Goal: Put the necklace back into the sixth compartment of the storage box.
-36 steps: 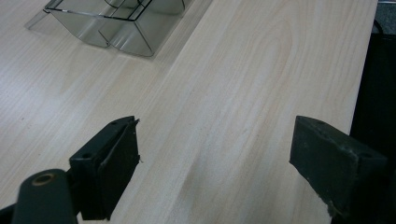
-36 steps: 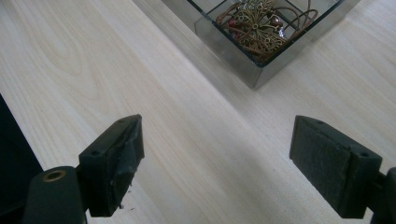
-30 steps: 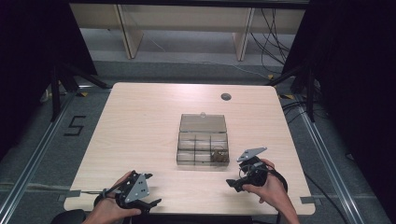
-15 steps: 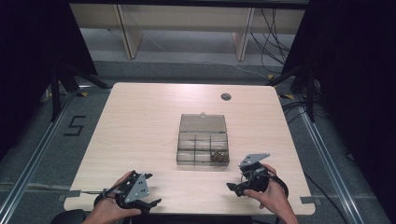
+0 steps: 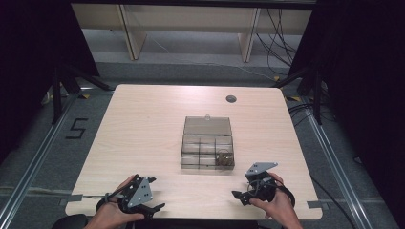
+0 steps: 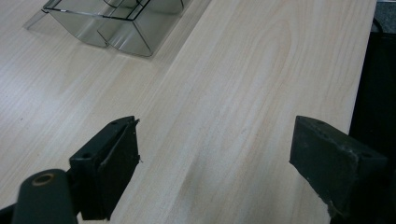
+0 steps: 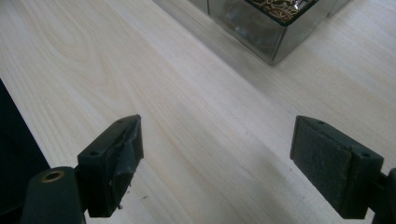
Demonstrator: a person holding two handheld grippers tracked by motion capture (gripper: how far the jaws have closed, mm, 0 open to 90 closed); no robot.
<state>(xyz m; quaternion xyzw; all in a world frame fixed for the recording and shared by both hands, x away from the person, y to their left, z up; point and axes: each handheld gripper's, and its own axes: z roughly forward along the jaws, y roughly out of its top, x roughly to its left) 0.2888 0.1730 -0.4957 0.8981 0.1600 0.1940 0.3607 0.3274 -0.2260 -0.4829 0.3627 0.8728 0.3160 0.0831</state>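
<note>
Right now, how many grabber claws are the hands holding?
2. The left gripper is at the table's near left edge; the right gripper is near the clear box, front right.

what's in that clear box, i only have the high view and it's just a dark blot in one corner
Observer: In the right gripper view, the near corner compartment of the box holds a tangle of thin gold-coloured bits; too cropped to say what they are.
Operator: is my right tool open
Observer: Yes. The right tool has its jaws wide apart, with only bare table between them.
Operator: and the left one
Observer: The left tool is also open with nothing held, and the corner of the box that its camera catches looks empty.
</note>
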